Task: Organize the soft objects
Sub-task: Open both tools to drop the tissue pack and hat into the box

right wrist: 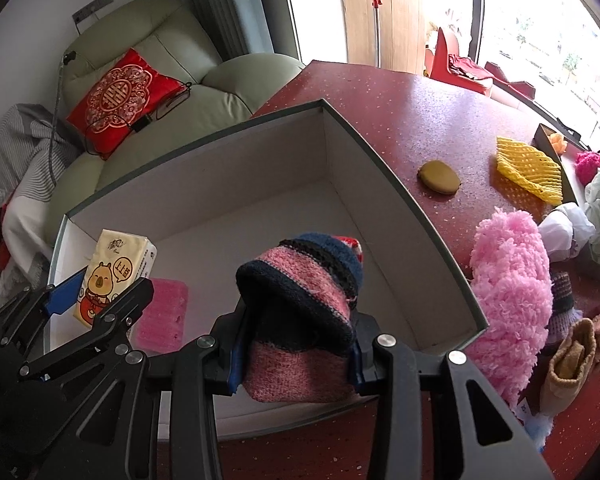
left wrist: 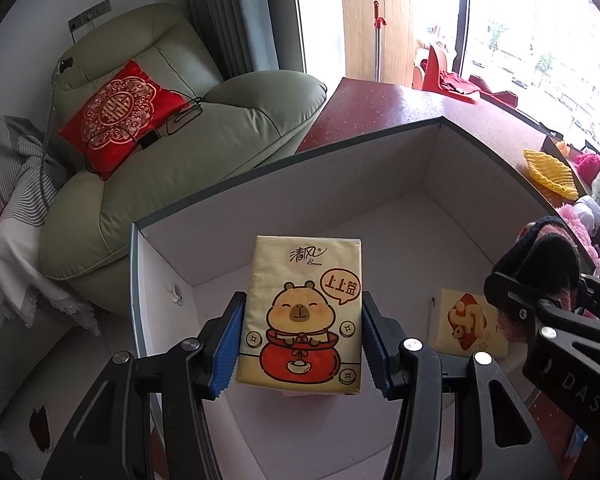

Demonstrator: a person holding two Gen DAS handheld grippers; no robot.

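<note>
Two grippers over one white box (right wrist: 384, 184), both loaded. Nearest, right gripper (right wrist: 296, 354) clamped narrow on a folded knit sock (right wrist: 300, 296), pink with navy and black stripes, bulging above the pads and hanging over the near edge of the box. Just left of it, left gripper (left wrist: 302, 344) held at mid width, blue pads (left wrist: 230, 344) pressed flat against both sides of a tissue pack (left wrist: 302, 312), upright above the box floor. Beneath, already in the box: a pink sponge (right wrist: 162, 314) and a second tissue pack (left wrist: 470, 326) lying near the right wall. Further out on the red table (right wrist: 400, 120), well clear of the box: fluffy pink slipper (right wrist: 508, 292) just beside the box's right wall, tan socks (right wrist: 576, 356), yellow foam net (right wrist: 528, 174), a brown oval pad (right wrist: 439, 177). Beyond, a green armchair (left wrist: 204, 148) with a red cushion (left wrist: 118, 118). Risks, as judged: sock springing open on release and draping over the rim instead of dropping inside; pack toppling onto the sponge if let go from this height; the two grippers, close together, knocking each other. Readable: pack top printed "清风" with "Breeze" under it, speech bubble "上上签"; "DAS" on the right gripper's black arm seen from the left camera; a "囍" motif on the cushion.
</note>
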